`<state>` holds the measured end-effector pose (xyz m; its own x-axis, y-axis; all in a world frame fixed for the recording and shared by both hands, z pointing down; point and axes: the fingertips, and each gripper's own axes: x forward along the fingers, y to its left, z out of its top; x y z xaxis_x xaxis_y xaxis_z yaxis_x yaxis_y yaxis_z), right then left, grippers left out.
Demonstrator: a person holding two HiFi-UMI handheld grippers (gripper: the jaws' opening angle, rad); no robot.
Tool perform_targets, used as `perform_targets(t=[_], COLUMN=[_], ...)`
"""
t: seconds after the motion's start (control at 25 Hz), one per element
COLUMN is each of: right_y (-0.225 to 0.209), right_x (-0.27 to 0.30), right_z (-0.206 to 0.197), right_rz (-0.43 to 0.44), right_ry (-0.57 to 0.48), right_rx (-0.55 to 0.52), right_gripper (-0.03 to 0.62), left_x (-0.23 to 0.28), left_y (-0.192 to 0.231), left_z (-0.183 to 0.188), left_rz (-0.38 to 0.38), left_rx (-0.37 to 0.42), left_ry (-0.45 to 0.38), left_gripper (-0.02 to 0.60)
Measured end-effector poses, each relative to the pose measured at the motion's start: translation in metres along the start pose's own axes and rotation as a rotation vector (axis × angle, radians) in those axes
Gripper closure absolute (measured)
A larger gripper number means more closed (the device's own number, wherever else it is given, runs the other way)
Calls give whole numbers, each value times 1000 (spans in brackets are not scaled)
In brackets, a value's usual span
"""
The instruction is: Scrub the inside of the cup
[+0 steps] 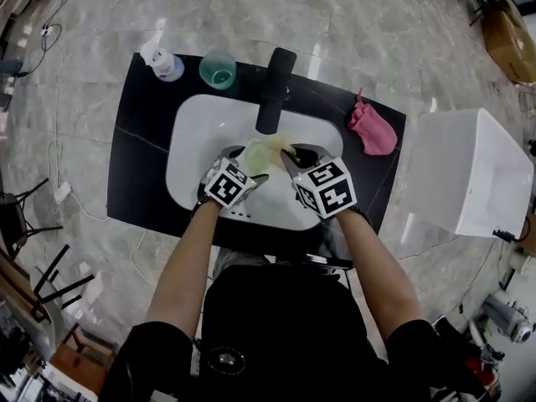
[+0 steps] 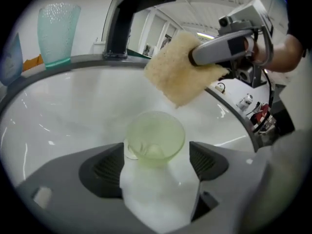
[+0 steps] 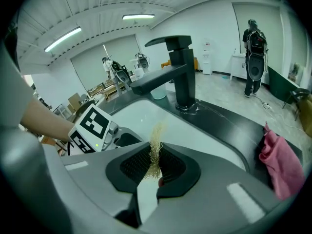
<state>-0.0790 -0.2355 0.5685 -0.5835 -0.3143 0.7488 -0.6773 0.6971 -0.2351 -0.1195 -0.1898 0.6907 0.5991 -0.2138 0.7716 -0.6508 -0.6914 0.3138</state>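
Left tool (image 2: 157, 163) stands wide, cup (image 2: 155, 139) loose between its jaws in the sink (image 2: 73, 106) — closing off-centre could skid it away; right tool (image 3: 155, 165) pinches the sponge (image 2: 180, 69) — scrubbing might tug it free.

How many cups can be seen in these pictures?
2. A pale green cup is in the sink, between the left gripper's open jaws; a teal cup stands on the counter behind the basin. The bluish container beside it may be another.
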Motion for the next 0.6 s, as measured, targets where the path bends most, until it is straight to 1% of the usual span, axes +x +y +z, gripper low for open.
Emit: perform_targets(t=[0.12,0.24,0.32,0.48,0.6], right_y=[7,14,15,16,17], right_x=[17,36,45,57,61], right_z=[-2,-12,-18,-29,-37], right_rz=[25,54,66,86,96], right_ry=[33,87,113,158,187], right_rx=[-23,-43,-40,-32,-25], right_gripper=[551,551,551,551,551], left_x=[10,18,23,33,39], left_y=[5,10,11,13,10], left_z=[4,-4,-8,-7,-8], left_rz=[12,18,16,16,-8], left_rx=[27,18,20,50,51], left_ry=[-15,-7,-5,-17,-22], left_gripper=[181,181,181,183,185])
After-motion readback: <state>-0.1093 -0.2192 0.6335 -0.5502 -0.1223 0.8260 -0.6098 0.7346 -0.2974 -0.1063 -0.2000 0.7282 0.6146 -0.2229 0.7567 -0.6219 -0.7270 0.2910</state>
